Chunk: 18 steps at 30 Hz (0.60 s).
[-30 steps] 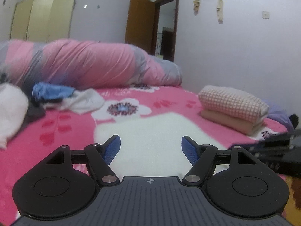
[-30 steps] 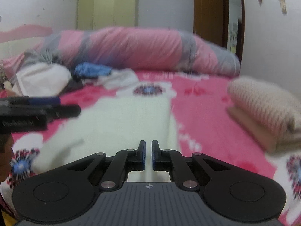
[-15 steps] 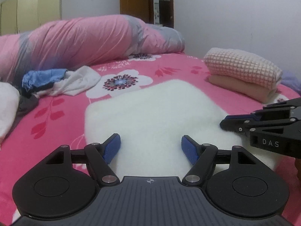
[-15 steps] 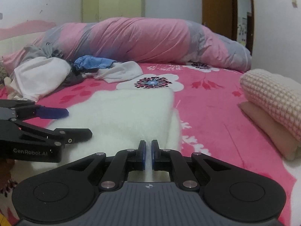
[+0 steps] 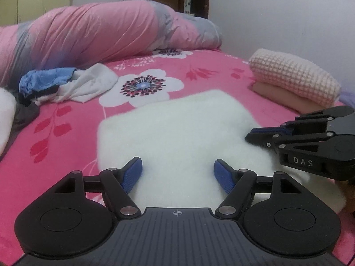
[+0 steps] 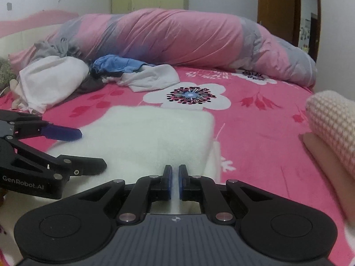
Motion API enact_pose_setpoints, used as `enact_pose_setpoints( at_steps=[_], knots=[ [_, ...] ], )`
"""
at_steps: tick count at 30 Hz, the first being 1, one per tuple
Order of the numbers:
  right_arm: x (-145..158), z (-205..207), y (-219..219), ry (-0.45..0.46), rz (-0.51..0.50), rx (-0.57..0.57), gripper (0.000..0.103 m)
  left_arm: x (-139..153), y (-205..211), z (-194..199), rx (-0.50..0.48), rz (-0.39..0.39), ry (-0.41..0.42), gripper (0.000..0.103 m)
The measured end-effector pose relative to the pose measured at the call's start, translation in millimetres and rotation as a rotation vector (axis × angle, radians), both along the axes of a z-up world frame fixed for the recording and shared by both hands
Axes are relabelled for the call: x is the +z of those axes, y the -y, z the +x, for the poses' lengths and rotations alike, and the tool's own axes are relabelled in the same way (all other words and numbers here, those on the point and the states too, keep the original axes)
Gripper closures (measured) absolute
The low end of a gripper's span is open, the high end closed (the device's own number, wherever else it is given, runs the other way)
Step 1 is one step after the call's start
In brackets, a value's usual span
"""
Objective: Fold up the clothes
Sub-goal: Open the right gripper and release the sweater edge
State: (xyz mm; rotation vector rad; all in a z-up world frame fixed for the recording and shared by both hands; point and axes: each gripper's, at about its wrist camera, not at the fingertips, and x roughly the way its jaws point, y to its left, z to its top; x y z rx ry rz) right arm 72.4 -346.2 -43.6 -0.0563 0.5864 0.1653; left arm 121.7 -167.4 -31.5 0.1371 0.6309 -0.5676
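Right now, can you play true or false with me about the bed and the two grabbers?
1. The white fluffy cloth lies flat on the bed. True.
2. The left gripper has its jaws shut. False: they stand wide open.
3. The right gripper has its jaws nearly together. True.
4. The checked knit lies under a blue shirt. False: it sits on a folded peach cloth.
5. The blue garment is neatly folded. False: it is crumpled.

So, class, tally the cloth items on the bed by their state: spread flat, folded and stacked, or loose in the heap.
Spread flat: 1, the white fleece garment
Folded, stacked: 2, checked knit on peach piece
Loose heap: at least 5, blue, white, white bundle, grey, dark
Total: at least 8
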Motion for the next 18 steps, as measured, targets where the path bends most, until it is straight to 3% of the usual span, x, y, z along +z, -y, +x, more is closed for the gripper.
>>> enact_pose_setpoints(
  at_steps=[4, 5, 8, 11, 15, 18],
  knots=[
    [26.6, 9.1, -0.5, 0.102, -0.011, 0.008, 0.097, 18.1, 3.8, 9.2, -0.004, -0.006, 0.069, 0.031],
    [30.6, 13.9, 0.2, 0.122, -0.016, 0.006, 0.097, 13.6, 6.0, 16.9, 0.003, 0.007, 0.047, 0.031],
    [8.1, 40.1, 5.7, 0.055, -0.019, -0.009, 0.097, -8.4, 12.6, 44.4, 0.034, 0.054, -0.064, 0.029],
    [-26.0, 49.8, 5.7, 0.028, -0.051, -0.006, 0.097, -17.4, -0.2, 52.2, 0.035, -0.021, -0.114, 0.029],
    [-14.8, 49.2, -3.0, 0.021, -0.109, -0.005, 0.097, -10.1, -3.5, 51.0, 0.037, -0.036, -0.095, 0.031],
    [2.7, 50.8, -0.5, 0.043, -0.078, 0.003, 0.097, 2.1, -2.1, 52.9, 0.044, -0.036, -0.036, 0.031]
  ],
)
